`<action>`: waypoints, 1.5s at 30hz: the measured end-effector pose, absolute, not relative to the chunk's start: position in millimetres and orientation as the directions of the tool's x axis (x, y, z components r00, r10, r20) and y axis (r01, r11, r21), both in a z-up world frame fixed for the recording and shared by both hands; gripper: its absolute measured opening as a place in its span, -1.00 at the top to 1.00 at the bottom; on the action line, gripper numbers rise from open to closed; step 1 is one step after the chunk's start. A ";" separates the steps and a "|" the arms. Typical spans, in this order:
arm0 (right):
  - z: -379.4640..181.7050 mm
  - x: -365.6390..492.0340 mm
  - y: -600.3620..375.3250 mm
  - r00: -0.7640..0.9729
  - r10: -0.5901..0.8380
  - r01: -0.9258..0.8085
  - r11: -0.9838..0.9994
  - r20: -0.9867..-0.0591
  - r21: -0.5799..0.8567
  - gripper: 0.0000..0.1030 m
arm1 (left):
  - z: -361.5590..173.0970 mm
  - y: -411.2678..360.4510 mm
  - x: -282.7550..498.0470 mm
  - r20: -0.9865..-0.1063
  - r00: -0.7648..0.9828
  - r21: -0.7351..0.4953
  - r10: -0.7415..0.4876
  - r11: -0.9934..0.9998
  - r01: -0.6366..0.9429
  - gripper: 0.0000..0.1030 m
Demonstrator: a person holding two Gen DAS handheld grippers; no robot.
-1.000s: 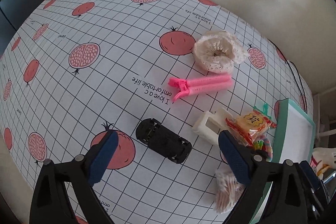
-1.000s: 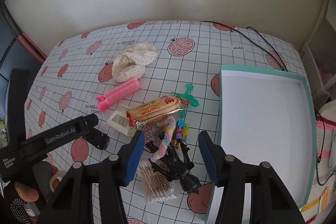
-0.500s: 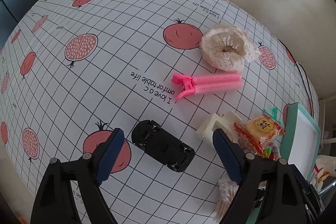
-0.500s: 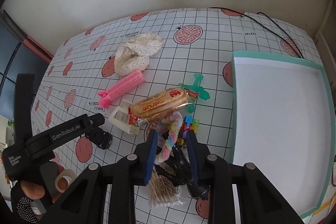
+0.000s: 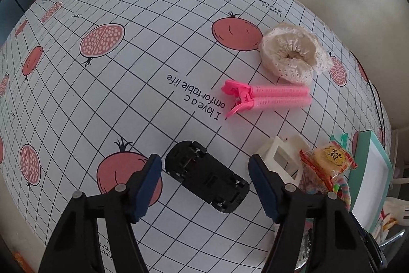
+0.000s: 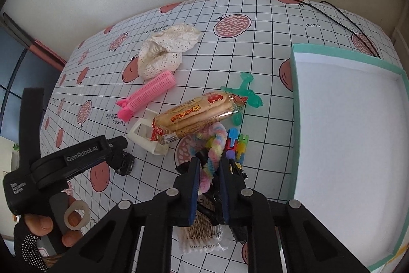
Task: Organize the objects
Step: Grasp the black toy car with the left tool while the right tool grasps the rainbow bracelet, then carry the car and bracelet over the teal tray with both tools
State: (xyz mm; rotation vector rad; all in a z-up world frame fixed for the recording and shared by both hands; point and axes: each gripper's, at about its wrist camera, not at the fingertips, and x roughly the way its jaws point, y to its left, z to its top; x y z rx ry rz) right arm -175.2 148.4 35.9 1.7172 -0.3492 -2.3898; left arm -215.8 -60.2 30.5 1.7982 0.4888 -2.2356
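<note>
a: trouble first: the right gripper (image 6: 208, 168) has its jaws pinching the pastel fuzzy rope (image 6: 213, 147), which lies in the pile just left of the teal tray (image 6: 294, 119). the rope's far end sits under the snack packet (image 6: 196, 113).

b: so a lift could drag the packet?

a: likely, and maybe the coloured plastic pieces (image 6: 236, 145) touching the rope. the rope is soft, so the pinch may slip, or the loose end may catch on the tray's wall when it goes over.

b: and the left gripper (image 5: 204, 168)?

a: jaws spread wide, one either side of the black toy car (image 5: 207, 175), which lies belly-up on the bench (image 5: 127, 94), well left of the tray. neither pad touches it, as far as i can tell.

b: risk there?

a: the car sits slantwise between the pads, so closing could twist it or squirt it out. the white plastic frame (image 5: 281, 157) is just beside the right-hand pad and could get nudged.
</note>
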 end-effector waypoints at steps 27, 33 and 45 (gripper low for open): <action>76.5 -167.8 146.7 -0.385 -0.387 0.070 -0.917 -0.838 0.391 0.83 | 29.0 -53.7 -235.9 -0.973 -0.228 -0.128 0.047 -0.926 0.355 0.32; 91.9 -165.0 139.4 -0.400 -0.437 0.108 -0.896 -0.806 0.432 0.83 | 38.0 -53.2 -243.3 -0.967 -0.249 -0.151 0.062 -0.922 0.356 0.32; 93.2 -164.1 132.9 -0.390 -0.467 0.129 -0.881 -0.794 0.455 0.83 | 45.3 -63.3 -232.9 -0.949 -0.307 -0.191 0.072 -0.906 0.377 0.32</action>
